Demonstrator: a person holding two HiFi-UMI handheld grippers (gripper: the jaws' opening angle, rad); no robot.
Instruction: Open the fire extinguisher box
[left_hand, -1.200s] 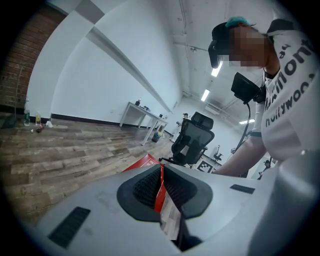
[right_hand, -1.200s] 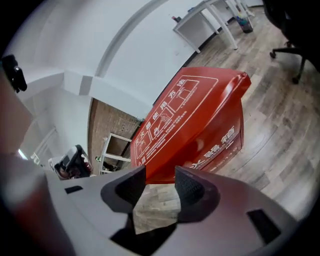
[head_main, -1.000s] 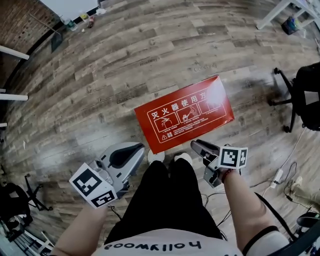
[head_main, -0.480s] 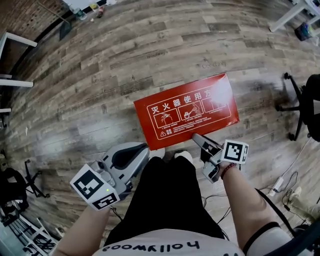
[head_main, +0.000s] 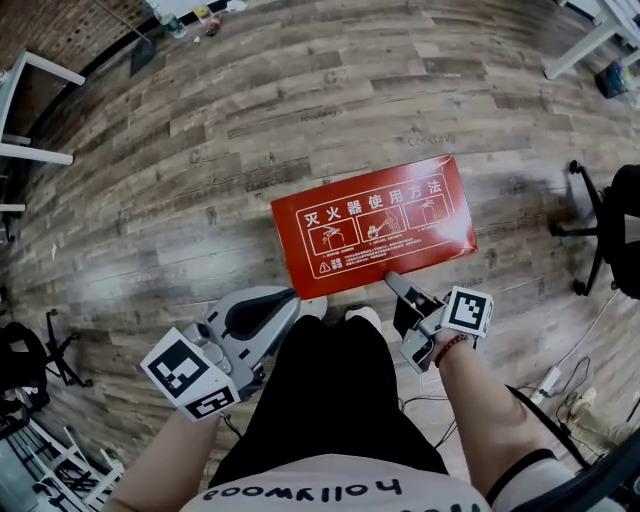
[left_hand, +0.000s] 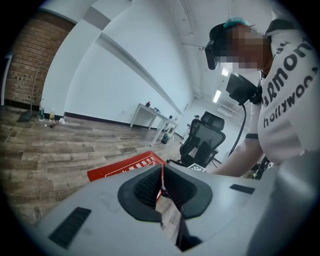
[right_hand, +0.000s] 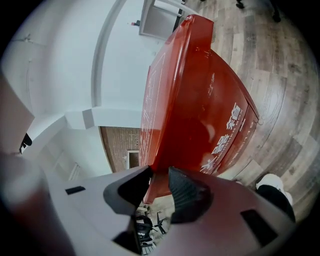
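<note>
The red fire extinguisher box (head_main: 372, 225) lies flat on the wooden floor, its lid with white instruction print facing up. My right gripper (head_main: 392, 280) is at the box's near edge, right of the middle. In the right gripper view the lid's red edge (right_hand: 195, 100) runs between the jaws of the right gripper (right_hand: 159, 177), which are closing, with a gap still showing beside the pads. My left gripper (head_main: 288, 300) hangs shut and empty beside the person's left leg, short of the box's near left corner. The left gripper view shows the box (left_hand: 125, 167) beyond the shut left gripper (left_hand: 161, 187).
The person's legs and white shoes (head_main: 345, 318) stand right at the box's near edge. A black office chair (head_main: 610, 230) is at the right, white table legs (head_main: 30, 70) at the upper left, cables (head_main: 560, 370) at the lower right.
My right gripper has moved forward to the box's near edge and its jaws have narrowed around the lid's edge. The left gripper has stayed where it was, shut.
</note>
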